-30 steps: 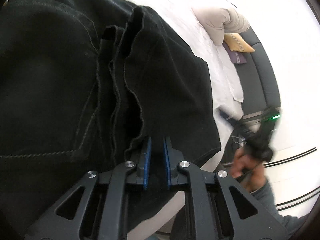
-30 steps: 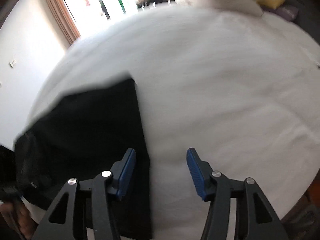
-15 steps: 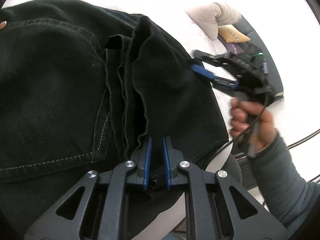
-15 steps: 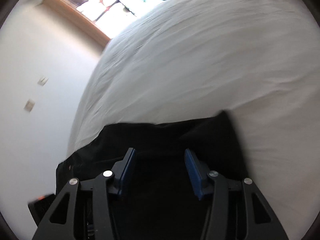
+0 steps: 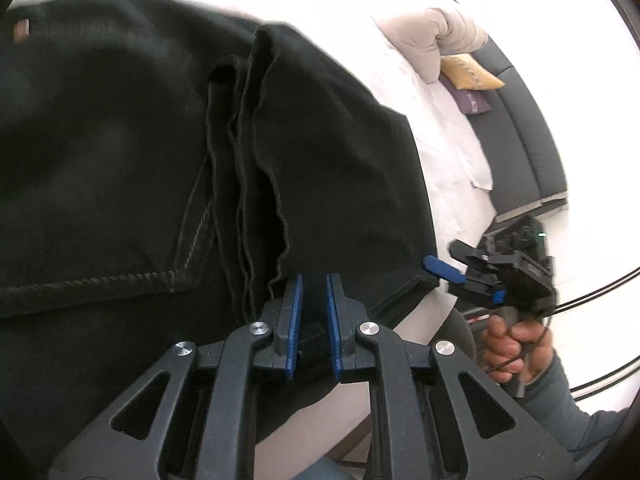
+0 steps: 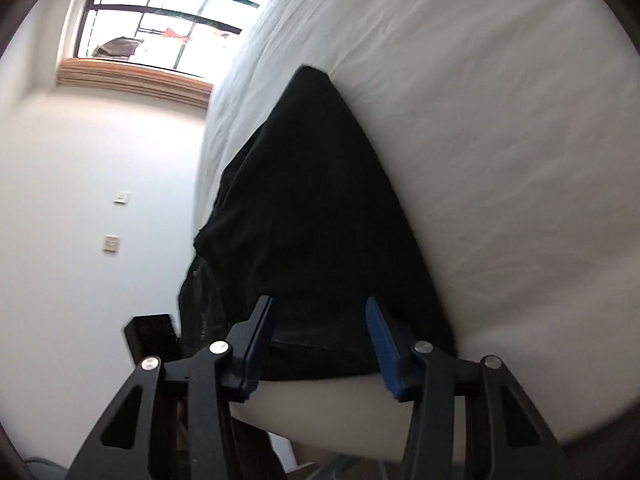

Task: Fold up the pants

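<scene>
Left gripper (image 5: 313, 292): fingers nearly closed, pinching a bunched fold of the black pants (image 5: 120, 152). Right gripper (image 6: 320, 320): fingers held apart, straddling the pants' near edge at the corner; no pad contact is seen. Pants are spread on the white bed (image 6: 500, 120), overhanging its edge.

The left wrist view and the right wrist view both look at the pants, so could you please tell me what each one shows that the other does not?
Only the left wrist view shows the left gripper shut on the pants, a stitched pocket, pillows, a dark sofa and the person's hand holding the right gripper. Only the right wrist view shows the window, the wall switches and the right gripper's open jaws straddling the pants' near edge. Both show the black pants on the white bed.
</scene>
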